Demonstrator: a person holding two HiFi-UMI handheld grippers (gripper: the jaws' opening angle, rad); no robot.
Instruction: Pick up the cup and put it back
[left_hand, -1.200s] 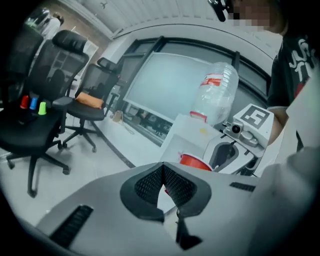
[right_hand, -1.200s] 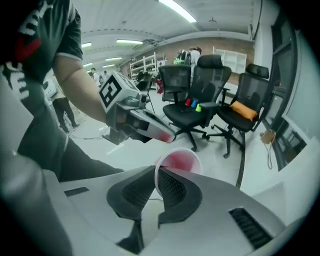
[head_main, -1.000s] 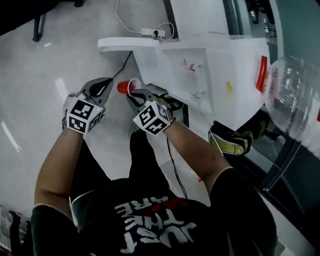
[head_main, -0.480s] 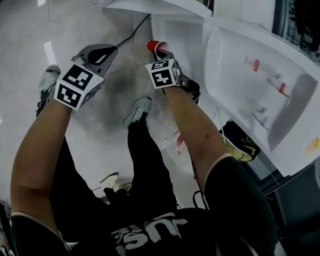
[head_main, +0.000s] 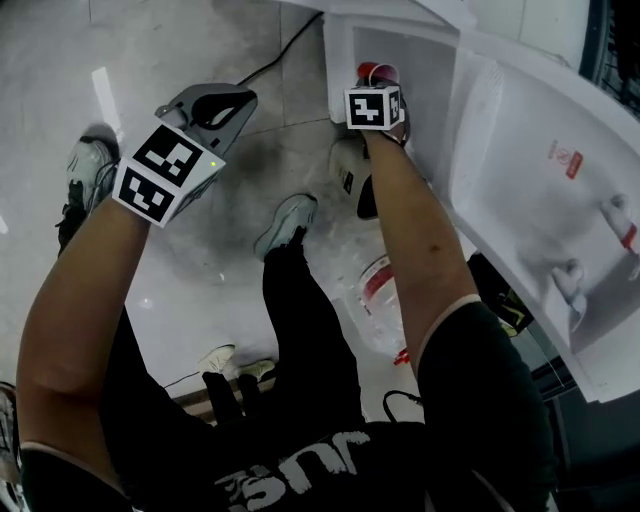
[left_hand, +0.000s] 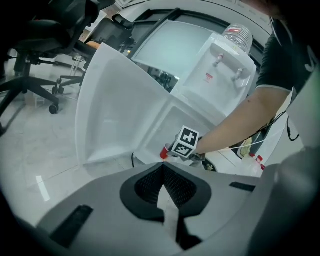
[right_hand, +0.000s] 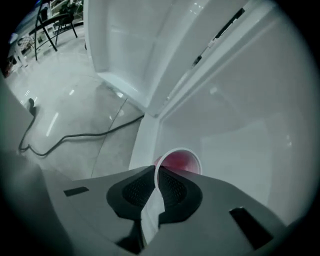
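Note:
A red plastic cup (right_hand: 181, 161) with a white rim hangs just inside the open lower cabinet (right_hand: 235, 130) of a white water dispenser. My right gripper (right_hand: 156, 176) is shut on the cup's near rim, one jaw inside the cup and one outside. In the head view the cup (head_main: 369, 70) shows beyond the right gripper (head_main: 380, 80) at the cabinet mouth. My left gripper (head_main: 232, 102) is held over the floor to the left, shut with nothing in it. From the left gripper view (left_hand: 162, 169) the cup (left_hand: 163, 153) sits small in the cabinet opening.
The cabinet door (left_hand: 112, 115) stands open to the left. The dispenser (left_hand: 220, 65) carries a water bottle (left_hand: 236, 34) on top. A black cable (right_hand: 75, 136) runs over the floor. A plastic bottle (head_main: 372, 288) lies by the person's feet. Office chairs (left_hand: 45, 70) stand far left.
My right gripper has carried the cup forward and into the cabinet opening. The left gripper stays about where it was, still shut.

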